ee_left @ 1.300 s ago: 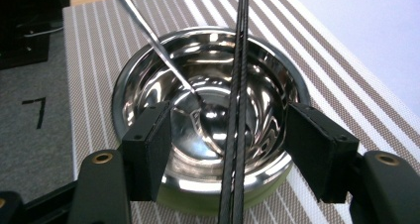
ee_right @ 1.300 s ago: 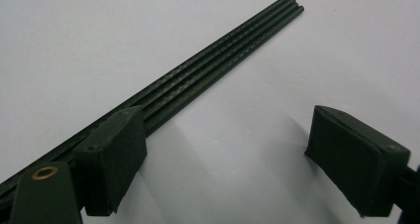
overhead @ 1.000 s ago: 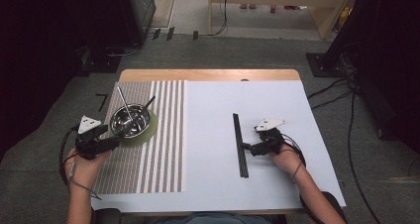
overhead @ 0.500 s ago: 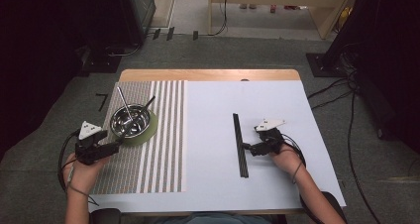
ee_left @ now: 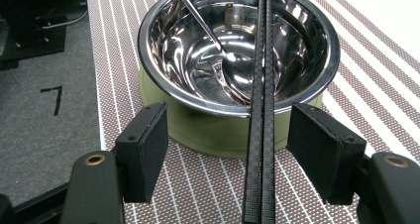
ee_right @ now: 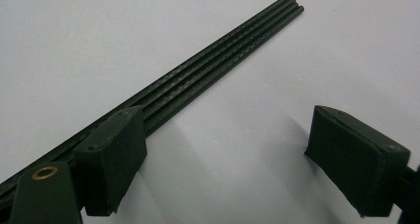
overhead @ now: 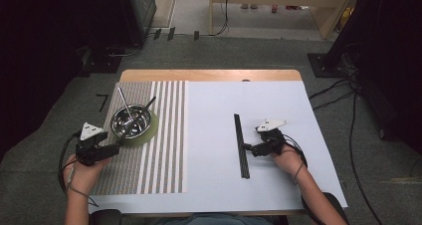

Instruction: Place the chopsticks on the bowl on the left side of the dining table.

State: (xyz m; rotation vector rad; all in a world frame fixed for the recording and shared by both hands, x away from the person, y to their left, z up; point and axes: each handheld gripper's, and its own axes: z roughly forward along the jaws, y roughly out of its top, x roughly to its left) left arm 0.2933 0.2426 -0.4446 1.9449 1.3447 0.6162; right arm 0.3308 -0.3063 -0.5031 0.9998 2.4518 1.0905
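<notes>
I am drawing my left gripper [overhead: 113, 148] back from the bowl [overhead: 131, 121], jaws spread, leaving a chopstick pair [ee_left: 264, 85] across its rim. My right gripper [overhead: 247, 149], spread, is sitting just right of the remaining sticks [overhead: 241, 145], which run fore-aft.

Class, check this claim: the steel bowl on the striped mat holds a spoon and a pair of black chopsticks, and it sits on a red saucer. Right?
Not quite. The saucer under the steel bowl is olive green, not red, as the left gripper view shows. The spoon and black chopsticks are right.
</notes>
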